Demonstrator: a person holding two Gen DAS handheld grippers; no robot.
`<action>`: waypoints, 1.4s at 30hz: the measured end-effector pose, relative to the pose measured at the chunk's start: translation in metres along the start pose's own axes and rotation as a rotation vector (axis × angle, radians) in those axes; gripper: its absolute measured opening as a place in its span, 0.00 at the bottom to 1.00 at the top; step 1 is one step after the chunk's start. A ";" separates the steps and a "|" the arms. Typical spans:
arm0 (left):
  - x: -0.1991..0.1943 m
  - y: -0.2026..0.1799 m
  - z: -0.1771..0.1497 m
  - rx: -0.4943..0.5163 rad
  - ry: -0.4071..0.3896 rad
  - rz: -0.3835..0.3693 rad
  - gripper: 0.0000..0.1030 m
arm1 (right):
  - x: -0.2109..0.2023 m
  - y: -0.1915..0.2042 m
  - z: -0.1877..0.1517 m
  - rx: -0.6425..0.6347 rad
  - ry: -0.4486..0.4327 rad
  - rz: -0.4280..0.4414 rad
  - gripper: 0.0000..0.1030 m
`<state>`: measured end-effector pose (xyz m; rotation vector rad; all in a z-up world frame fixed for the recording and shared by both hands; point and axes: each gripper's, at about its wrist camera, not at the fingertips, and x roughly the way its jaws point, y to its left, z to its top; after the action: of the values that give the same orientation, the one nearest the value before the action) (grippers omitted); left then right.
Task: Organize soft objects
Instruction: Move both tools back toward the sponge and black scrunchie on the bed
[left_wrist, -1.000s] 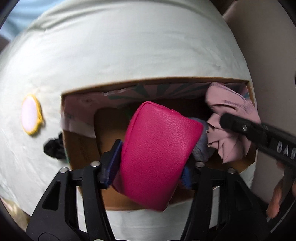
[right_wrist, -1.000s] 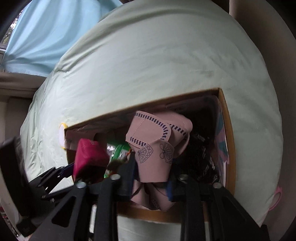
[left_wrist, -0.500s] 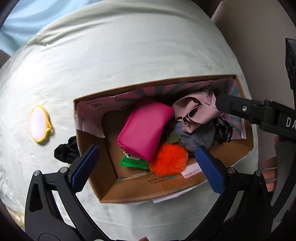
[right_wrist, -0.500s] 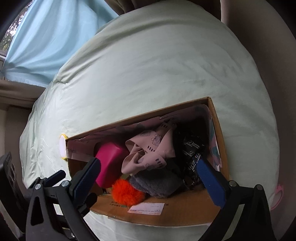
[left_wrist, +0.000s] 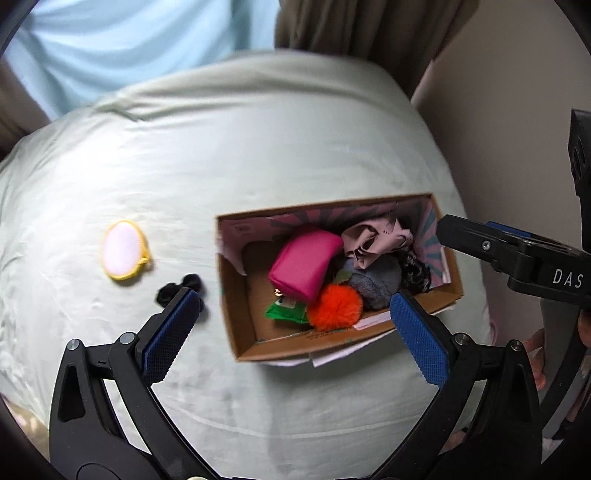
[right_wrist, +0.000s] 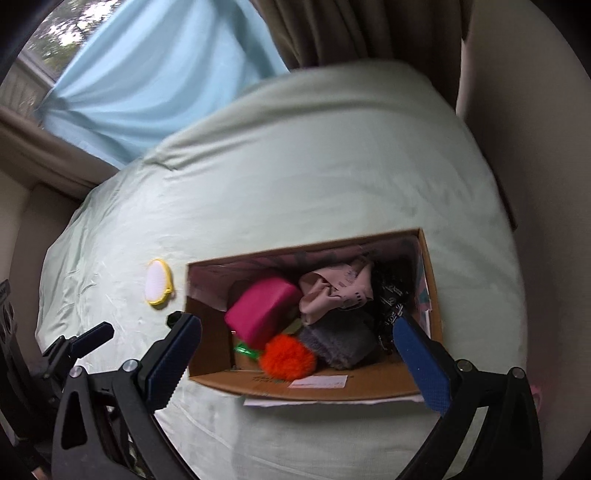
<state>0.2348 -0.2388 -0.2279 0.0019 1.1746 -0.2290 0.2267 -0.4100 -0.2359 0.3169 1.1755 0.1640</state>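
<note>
We see both tools spread wide and holding nothing: the left tool (left_wrist: 291, 332) and right tool (right_wrist: 295, 360) hover above the cardboard box (left_wrist: 236, 295) on the bed (left_wrist: 258, 147). Inside the box lie the pink pouch (left_wrist: 304, 269), orange pompom (left_wrist: 334, 307) and beige cloth (left_wrist: 373, 240). Left of the box rest a black scrunchie (left_wrist: 177, 290) and yellow-rimmed pad (left_wrist: 123, 249).

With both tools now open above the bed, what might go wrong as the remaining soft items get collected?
1. The black scrunchie sits partly behind a finger of the left tool, so a grab could miss it or pinch the bed sheet.
2. The flat yellow-rimmed pad lies flush on the sheet and may slip away.
3. The cardboard box rests on soft bedding; a nudge could tip it.
</note>
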 end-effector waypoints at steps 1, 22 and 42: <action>-0.011 0.004 -0.003 -0.008 -0.020 -0.002 1.00 | -0.009 0.006 -0.003 -0.009 -0.013 -0.006 1.00; -0.206 0.125 -0.087 -0.103 -0.360 0.095 1.00 | -0.150 0.158 -0.098 -0.240 -0.289 -0.092 1.00; -0.168 0.261 -0.072 0.000 -0.305 0.013 1.00 | -0.082 0.265 -0.139 -0.104 -0.355 -0.101 1.00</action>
<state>0.1542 0.0547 -0.1336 -0.0249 0.8708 -0.2097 0.0775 -0.1619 -0.1248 0.1853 0.8257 0.0758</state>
